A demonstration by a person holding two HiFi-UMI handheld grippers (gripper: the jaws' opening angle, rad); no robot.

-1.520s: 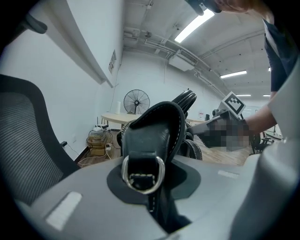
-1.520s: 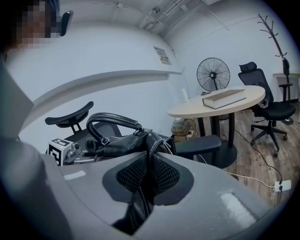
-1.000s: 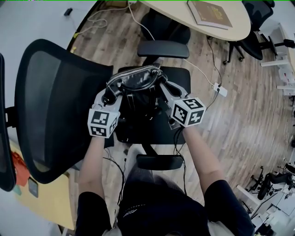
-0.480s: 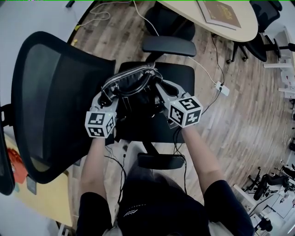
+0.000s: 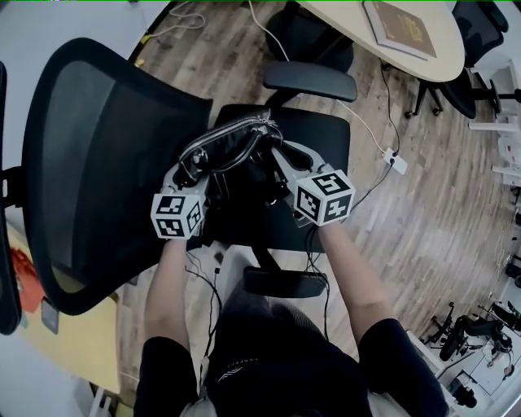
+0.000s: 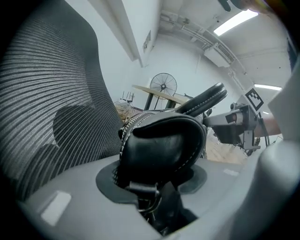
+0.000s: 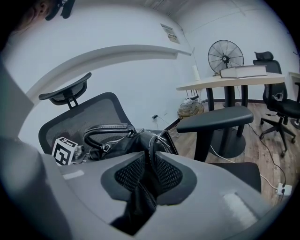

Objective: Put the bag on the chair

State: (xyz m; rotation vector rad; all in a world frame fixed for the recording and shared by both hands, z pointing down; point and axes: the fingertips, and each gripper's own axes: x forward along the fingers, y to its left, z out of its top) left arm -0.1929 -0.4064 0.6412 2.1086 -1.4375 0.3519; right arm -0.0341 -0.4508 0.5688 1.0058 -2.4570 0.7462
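A black leather bag (image 5: 230,147) with a zip top and rolled handles hangs upright over the black seat (image 5: 313,142) of an office chair; whether it touches the seat is hidden. My left gripper (image 5: 189,173) holds the bag's left end (image 6: 164,140), which fills the gap between the pads. My right gripper (image 5: 282,159) pinches the bag's right edge (image 7: 147,154) between its mesh pads (image 7: 166,176). Both grippers' jaws are opening, with the bag between them and touching the pads. The chair's mesh backrest (image 5: 98,163) stands just left of the bag.
Two armrests (image 5: 311,79) (image 5: 281,283) flank the seat. A round table (image 5: 358,24) with a book (image 5: 403,28) stands behind, more office chairs (image 5: 476,24) at the right. Cables and a white adapter (image 5: 392,160) lie on the wooden floor. A fan (image 7: 226,56) stands by the wall.
The bag and both grippers have shifted slightly left, toward the backrest. Both grippers keep hold of the bag's ends.
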